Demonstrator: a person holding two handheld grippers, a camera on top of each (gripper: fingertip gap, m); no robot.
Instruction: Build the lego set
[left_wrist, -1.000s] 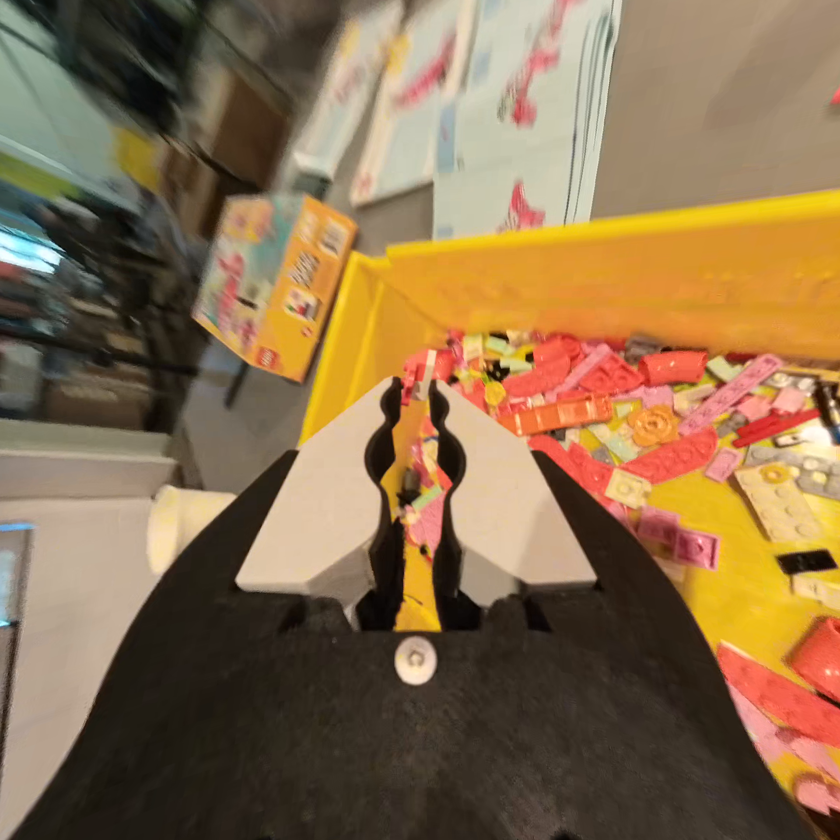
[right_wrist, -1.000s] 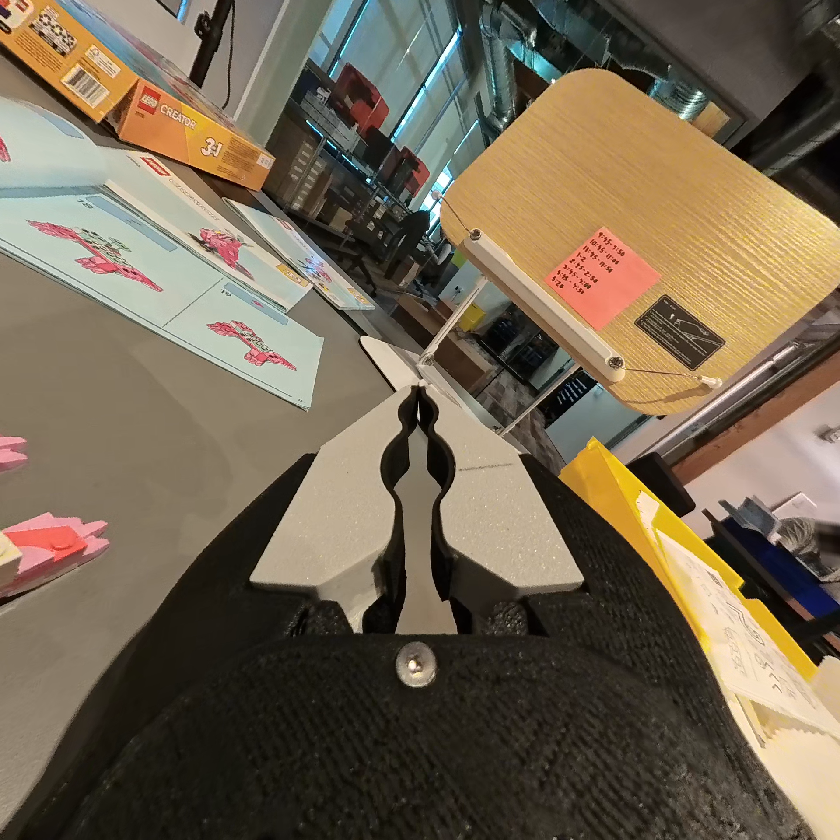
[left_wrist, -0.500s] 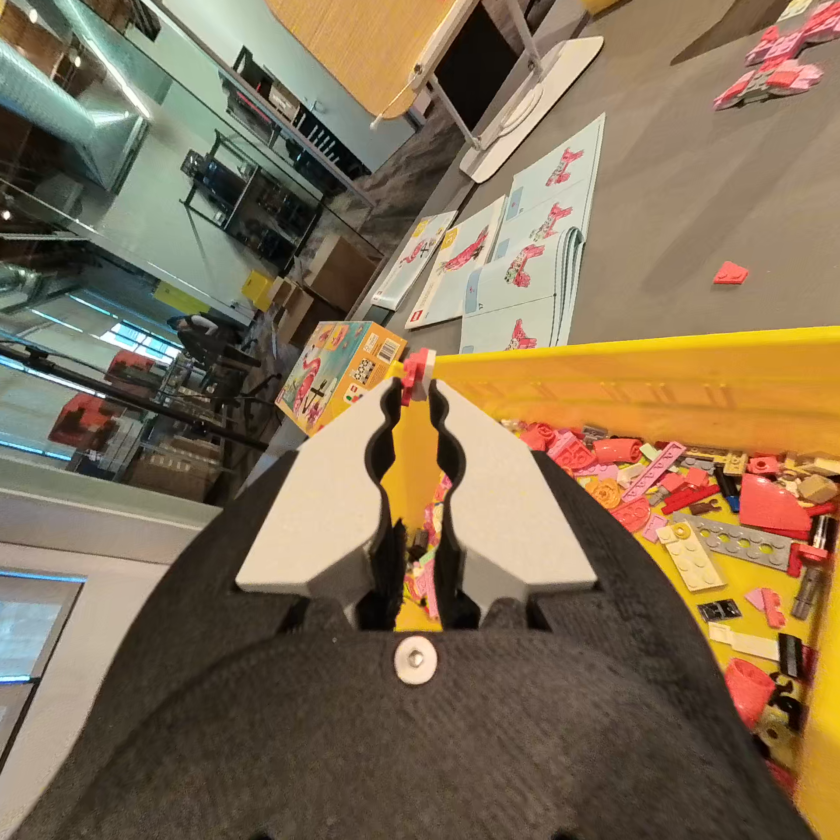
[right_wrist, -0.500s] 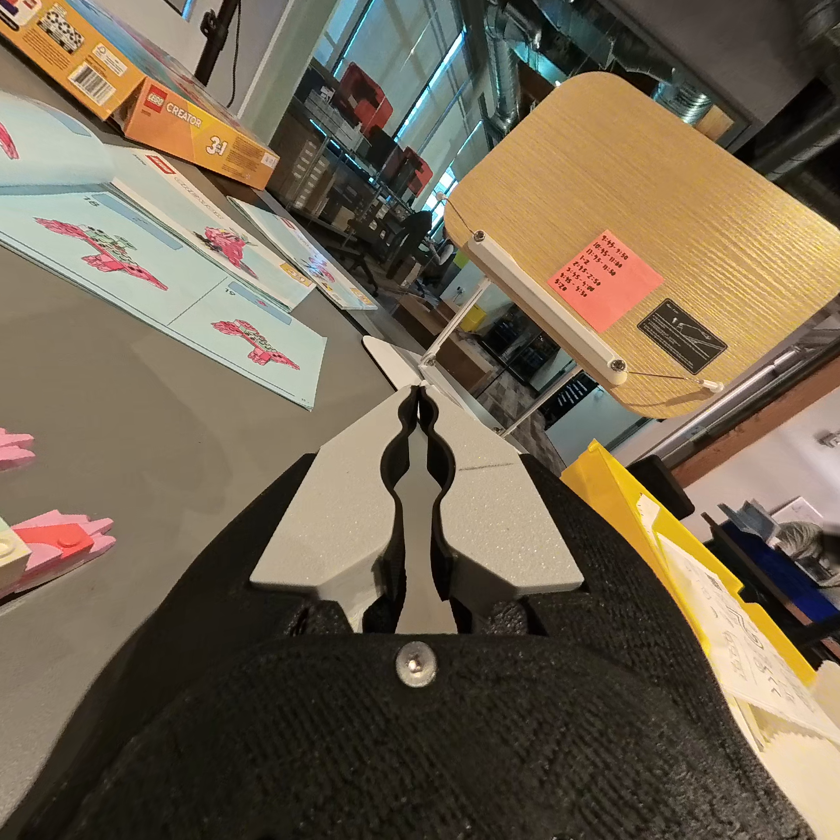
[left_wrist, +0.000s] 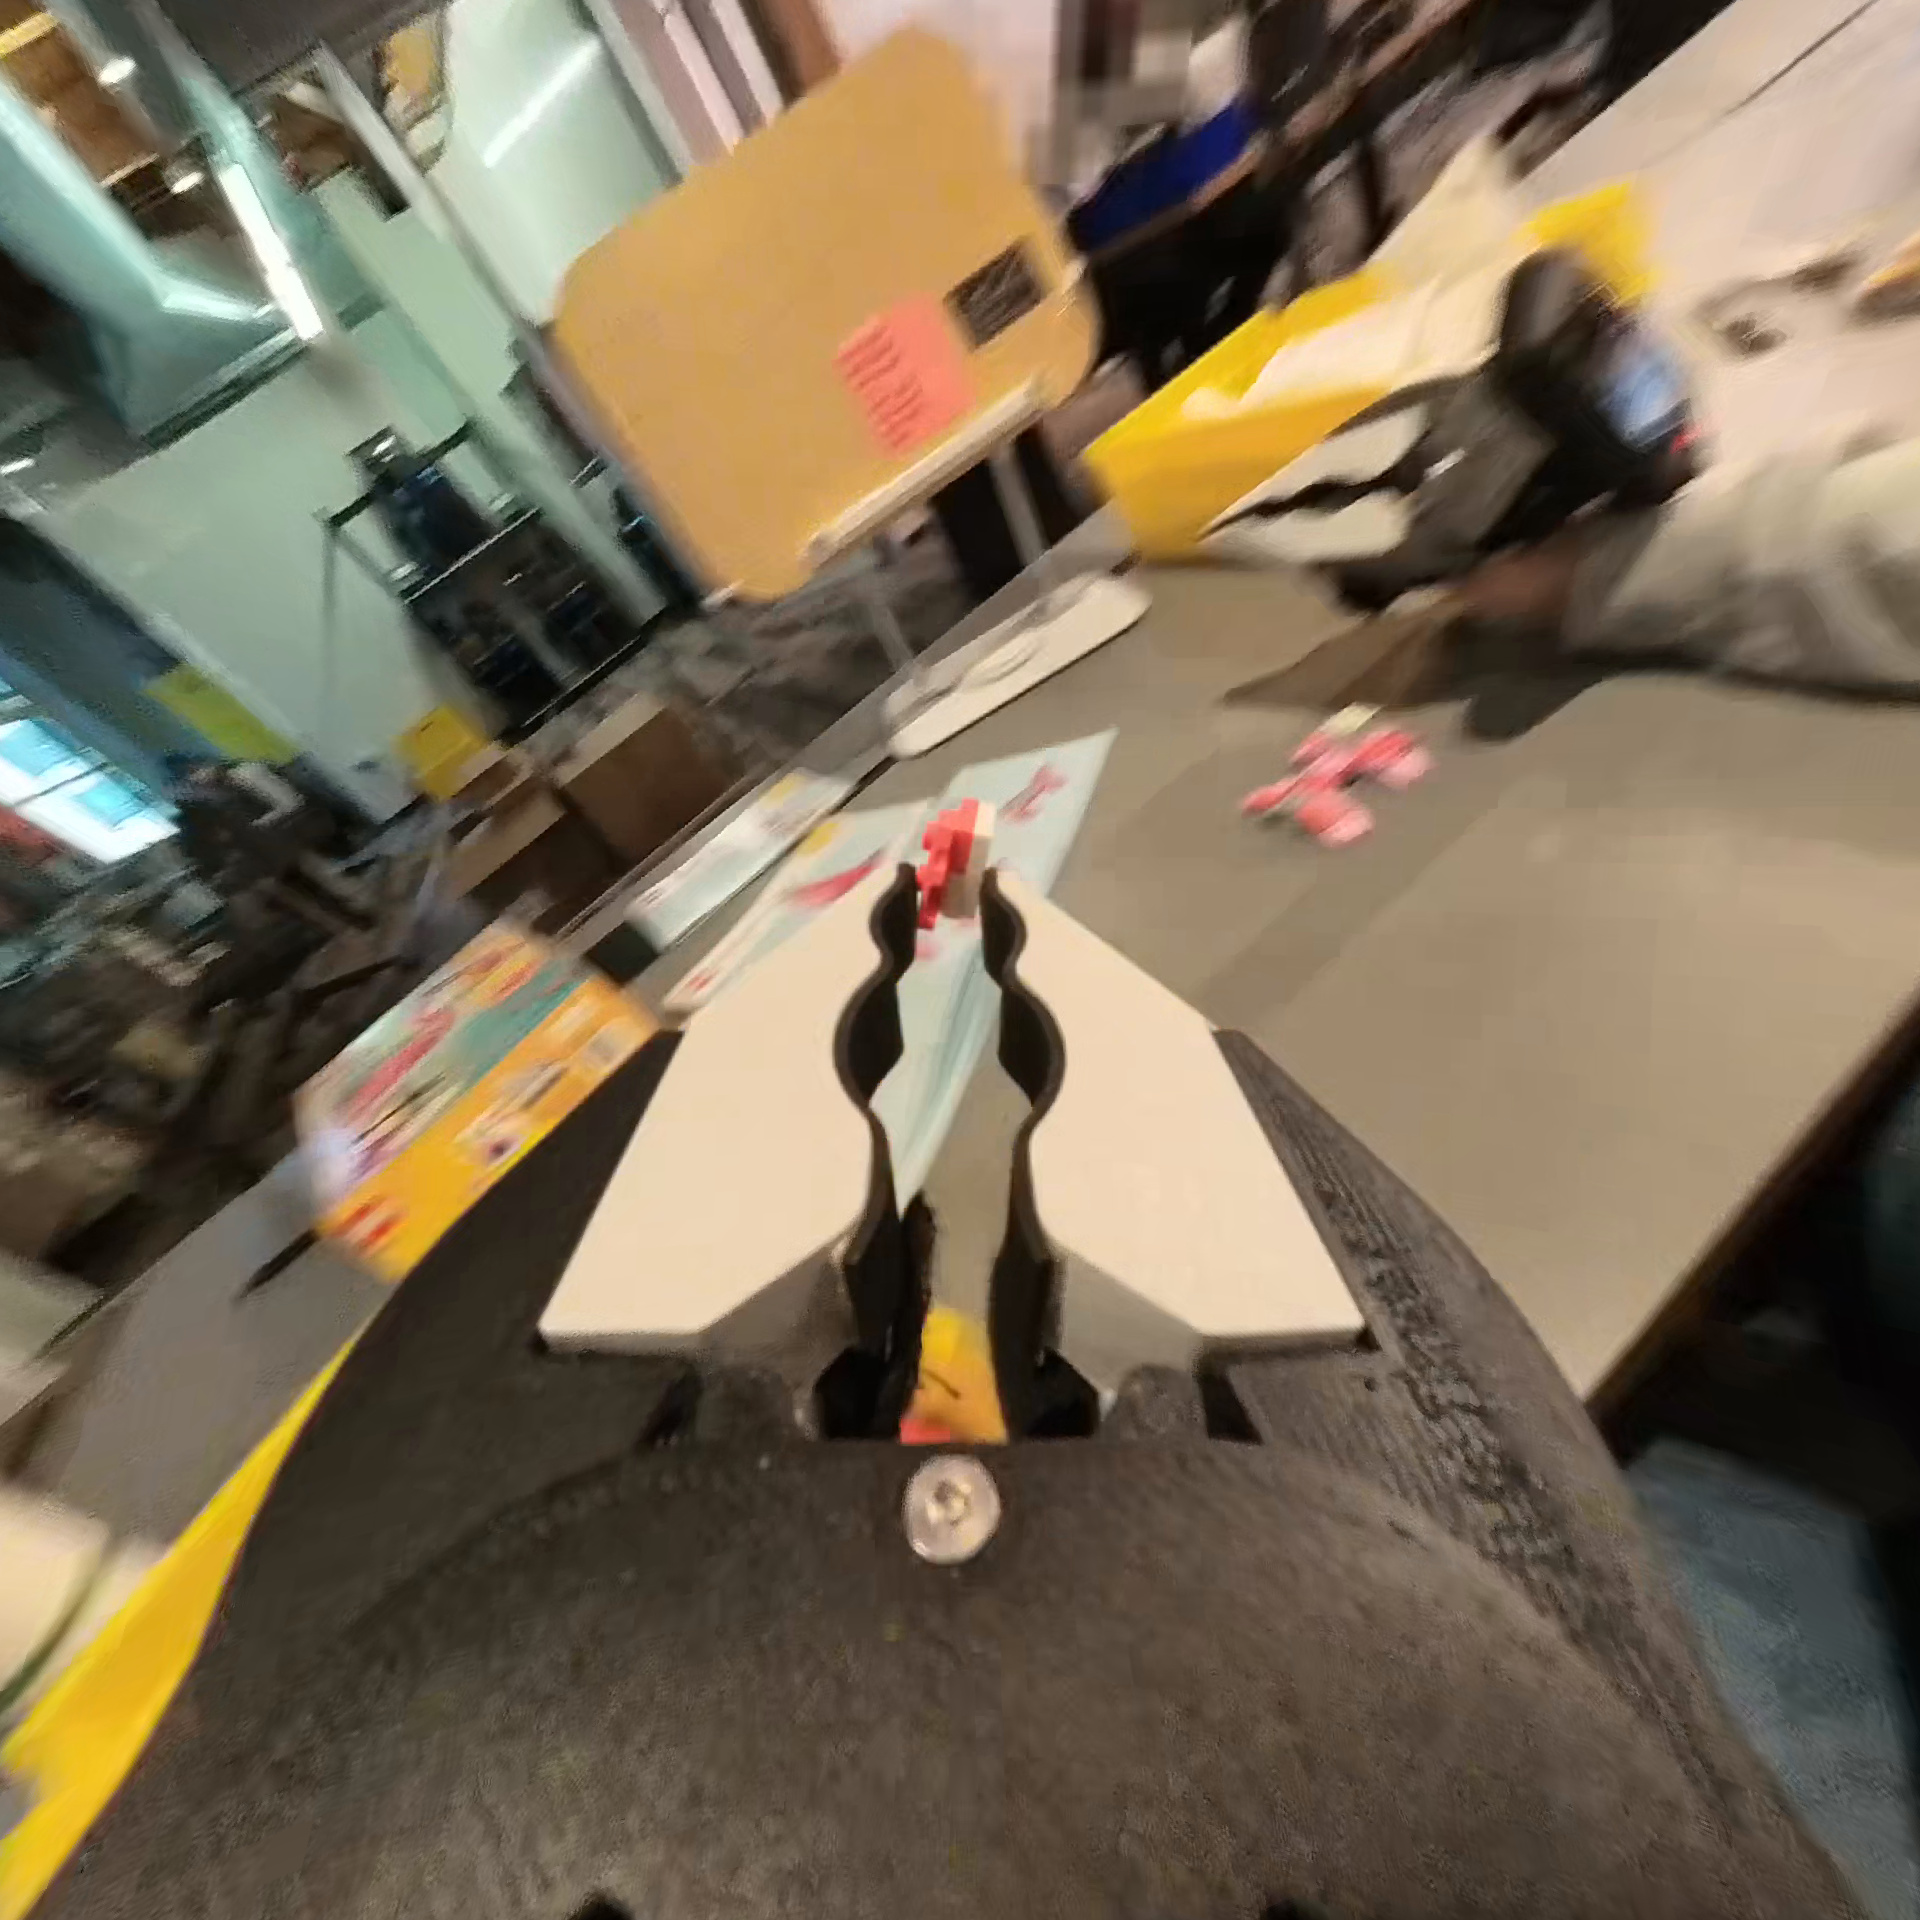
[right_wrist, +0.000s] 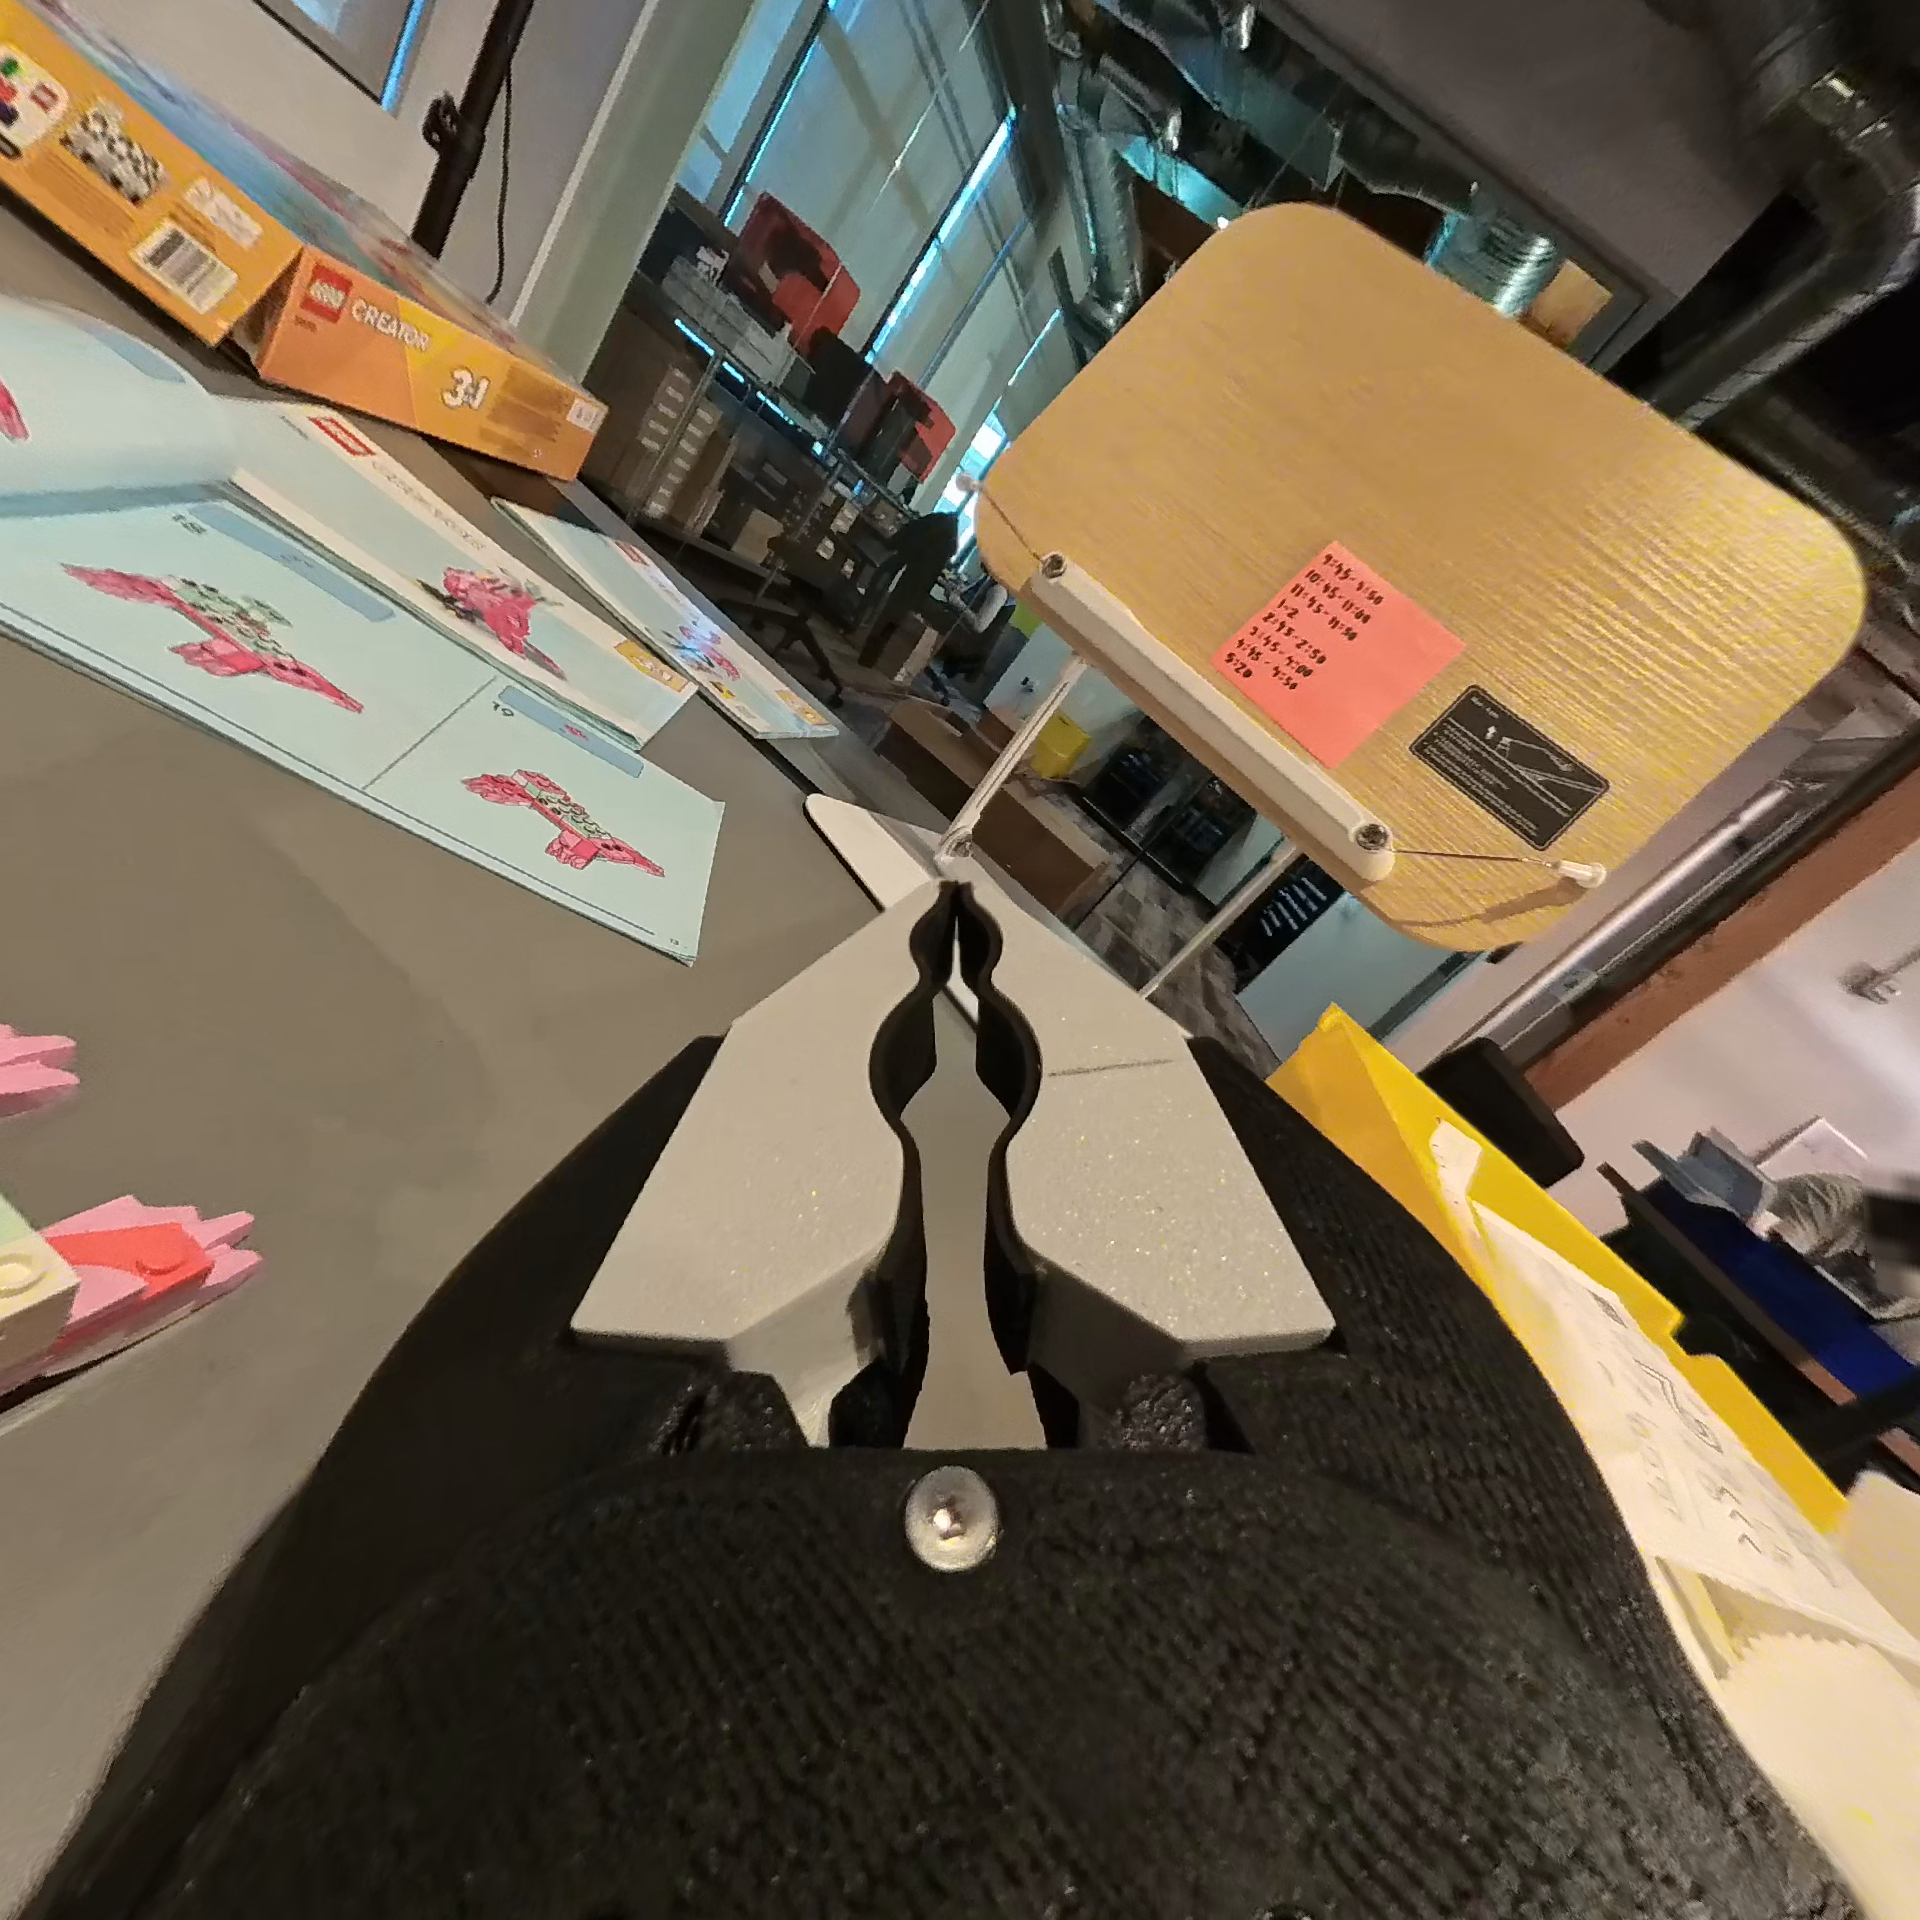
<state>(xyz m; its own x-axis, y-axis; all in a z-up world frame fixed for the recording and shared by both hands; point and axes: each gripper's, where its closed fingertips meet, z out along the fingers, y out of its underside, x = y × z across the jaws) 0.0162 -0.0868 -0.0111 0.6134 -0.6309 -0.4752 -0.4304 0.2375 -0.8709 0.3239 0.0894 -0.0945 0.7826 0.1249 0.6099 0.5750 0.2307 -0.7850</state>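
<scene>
My left gripper (left_wrist: 951, 878) pinches a red-and-white piece (left_wrist: 954, 854); right gripper (right_wrist: 953, 896) is closed, empty. Next I carry it to the pink model (left_wrist: 1340, 774) on the counter (left_wrist: 1507, 935).

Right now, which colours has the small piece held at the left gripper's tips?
Red and white, seen best in the left wrist view.

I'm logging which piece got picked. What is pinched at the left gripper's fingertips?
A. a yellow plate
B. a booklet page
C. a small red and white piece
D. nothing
C: the left gripper is shut on a small red and white piece sticking out past its tips.
</scene>
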